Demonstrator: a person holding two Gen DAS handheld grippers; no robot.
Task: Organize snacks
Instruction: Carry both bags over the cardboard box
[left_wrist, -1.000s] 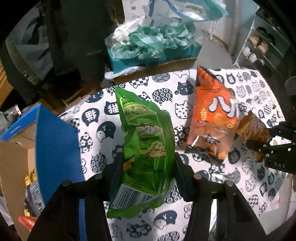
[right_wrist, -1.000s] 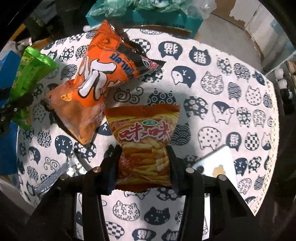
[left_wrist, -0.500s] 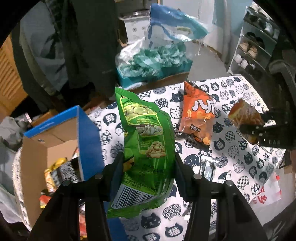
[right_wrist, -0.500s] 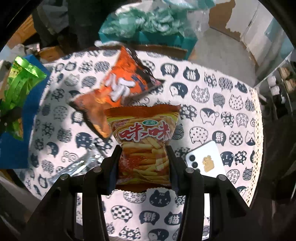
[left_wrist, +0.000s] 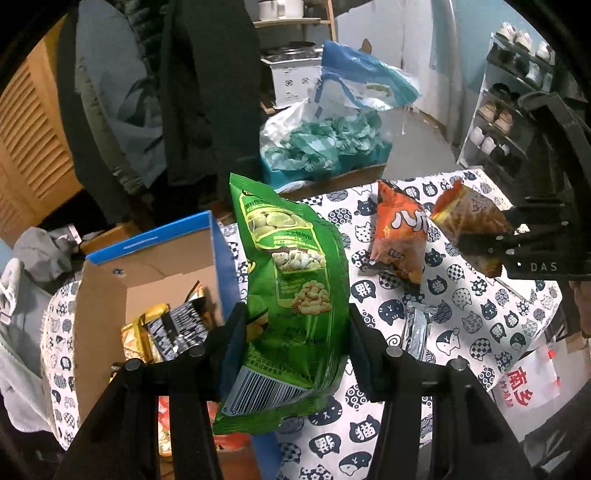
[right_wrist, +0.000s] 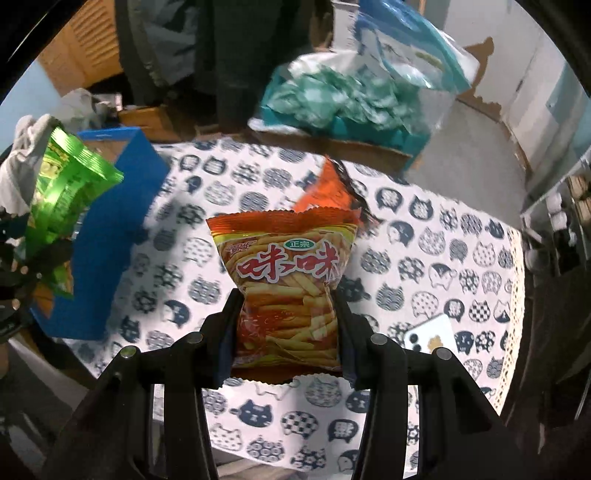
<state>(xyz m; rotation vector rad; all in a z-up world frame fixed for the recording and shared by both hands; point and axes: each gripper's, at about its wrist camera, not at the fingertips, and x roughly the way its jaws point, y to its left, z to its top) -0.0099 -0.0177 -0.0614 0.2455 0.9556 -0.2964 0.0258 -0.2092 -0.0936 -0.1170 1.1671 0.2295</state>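
My left gripper (left_wrist: 293, 332) is shut on a green snack bag (left_wrist: 291, 291), held up beside the open blue cardboard box (left_wrist: 155, 266) with several snack packs inside. My right gripper (right_wrist: 284, 325) is shut on an orange bag of stick snacks (right_wrist: 286, 291), lifted above the cat-print tablecloth (right_wrist: 424, 273). A larger orange snack bag (left_wrist: 400, 236) and a silver wrapper (left_wrist: 415, 328) lie on the table. In the left wrist view the right gripper (left_wrist: 491, 240) with its bag (left_wrist: 469, 218) shows at right. The green bag (right_wrist: 61, 195) and blue box (right_wrist: 110, 236) show at left in the right wrist view.
A white phone (right_wrist: 430, 334) lies on the cloth at right. Behind the table stands a teal box of crumpled bags (left_wrist: 325, 147). Dark coats (left_wrist: 207, 92) hang at the back and a shoe rack (left_wrist: 509, 110) stands at right.
Both grippers have risen with their bags. The left one shifted toward the blue box, whose inside has come into view. The table looks farther away in both views.
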